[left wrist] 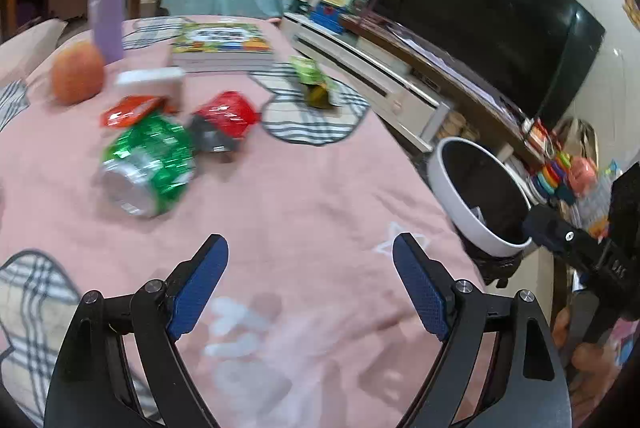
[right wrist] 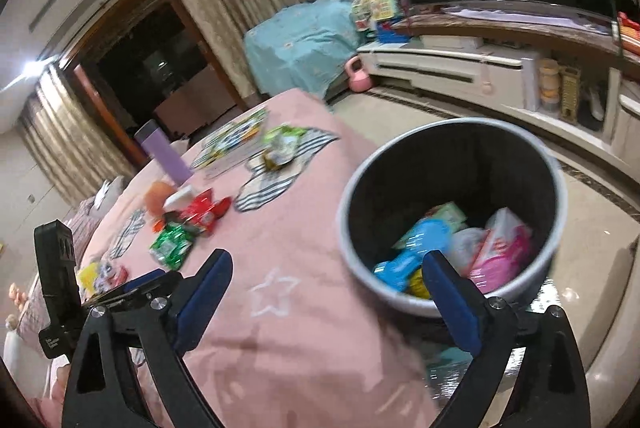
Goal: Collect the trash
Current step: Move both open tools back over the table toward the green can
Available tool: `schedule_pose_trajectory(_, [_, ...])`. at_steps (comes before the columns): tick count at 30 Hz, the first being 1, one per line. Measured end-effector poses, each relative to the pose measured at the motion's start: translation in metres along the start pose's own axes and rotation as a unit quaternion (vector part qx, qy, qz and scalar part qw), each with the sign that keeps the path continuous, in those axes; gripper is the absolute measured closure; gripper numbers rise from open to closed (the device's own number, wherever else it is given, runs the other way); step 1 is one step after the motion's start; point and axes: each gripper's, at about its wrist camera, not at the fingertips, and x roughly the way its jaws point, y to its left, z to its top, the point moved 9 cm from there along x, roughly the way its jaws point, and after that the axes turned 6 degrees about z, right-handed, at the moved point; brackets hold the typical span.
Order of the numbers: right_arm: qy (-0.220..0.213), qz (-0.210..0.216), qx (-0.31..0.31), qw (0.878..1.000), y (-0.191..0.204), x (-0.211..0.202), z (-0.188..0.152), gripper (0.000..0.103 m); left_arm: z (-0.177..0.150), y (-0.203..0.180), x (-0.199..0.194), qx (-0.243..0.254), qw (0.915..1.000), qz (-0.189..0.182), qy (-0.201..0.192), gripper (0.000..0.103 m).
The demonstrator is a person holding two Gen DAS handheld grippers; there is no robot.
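A crushed green can (left wrist: 148,167) lies on the pink tablecloth (left wrist: 300,195), with red wrappers (left wrist: 228,113) just behind it and a green carton (left wrist: 310,71) farther back. My left gripper (left wrist: 310,248) hovers open over bare cloth, short of the can, with nothing between its blue pads. The white bin (right wrist: 452,216) stands off the table's right edge and holds blue, pink and white trash (right wrist: 460,248). My right gripper (right wrist: 326,260) is open and empty, near the bin's rim. The same green can (right wrist: 174,246) and red wrappers (right wrist: 202,214) show to its left.
An orange (left wrist: 76,71), a purple tumbler (left wrist: 106,11), a white box (left wrist: 150,81) and a book (left wrist: 222,45) stand at the table's back. A TV (left wrist: 488,15) on a low cabinet (left wrist: 372,75) lines the right wall. The left gripper's body (right wrist: 58,284) shows at the far left.
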Motion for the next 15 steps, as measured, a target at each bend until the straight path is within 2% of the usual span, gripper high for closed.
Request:
schedule_pose_trajectory(8, [0.047, 0.03, -0.019, 0.998, 0.052, 0.049, -0.029, 0.006, -0.012, 0.078, -0.013, -0.059, 0.9972, 0.044, -0.005, 0.016])
schedule_pose_trajectory(15, [0.057, 0.03, -0.072, 0.995, 0.089, 0.085, -0.047, 0.006, -0.024, 0.128, -0.017, -0.085, 0.9931, 0.08, 0.004, 0.016])
